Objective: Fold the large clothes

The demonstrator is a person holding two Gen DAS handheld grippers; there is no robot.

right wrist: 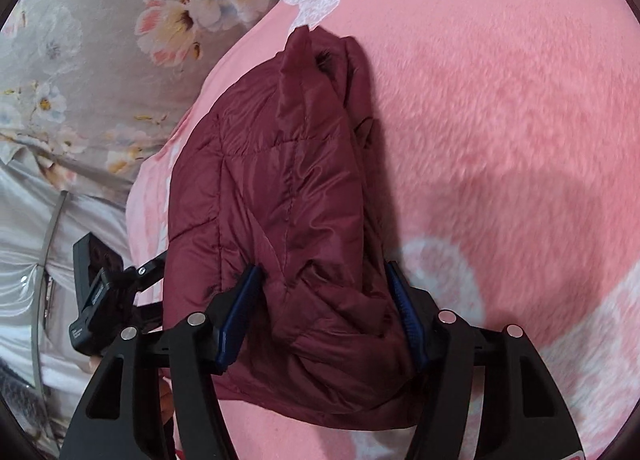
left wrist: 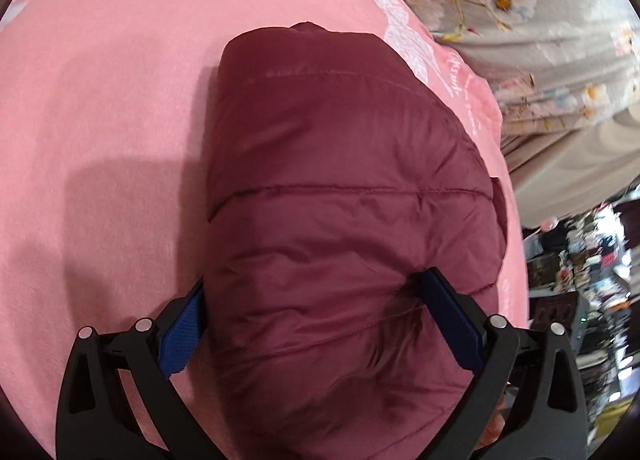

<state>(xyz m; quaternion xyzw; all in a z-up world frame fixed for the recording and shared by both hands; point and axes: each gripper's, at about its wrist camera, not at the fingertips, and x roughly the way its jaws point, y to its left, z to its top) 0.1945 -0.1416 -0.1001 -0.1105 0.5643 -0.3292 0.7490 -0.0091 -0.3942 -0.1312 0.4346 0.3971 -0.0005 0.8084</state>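
Status: the maroon quilted puffer jacket [left wrist: 344, 220] lies on the pink fleece blanket [left wrist: 112, 108], already gathered into a compact, roughly rectangular bundle. In the right wrist view the layers are stacked one over another, with a seam edge and a small fur-like trim showing at the far end. No sleeve hangs loose in either view. Judgement: the main folds look done; what is left seems to be squaring up, or moving the bundle off to where it belongs. Whether one more fold is intended cannot be told from here.

Left gripper [left wrist: 316, 292]: jaws spread very wide, straddling the near end of the bundle. The right-hand pad dents the fabric; the left-hand pad sits at the bundle's edge, and contact there is not clear. Reads as open around the jacket rather than clamped on it.

Right gripper [right wrist: 324, 296]: jaws at mid width with the thick folded end between them. Both pads appear to press into the padding and fabric bunches between them. Reads as a grip on the jacket, though a soft one.

The left gripper's body shows at the left edge of the right wrist view, so both work the same end of the bundle, side by side.

Location: the blanket covers a bed; a grey floral bedsheet [right wrist: 80, 72] shows beyond its edge.

Containers: none visible. No basket, box or drawer in either view. The cluttered area at the right edge of the left wrist view is too blurred to read.
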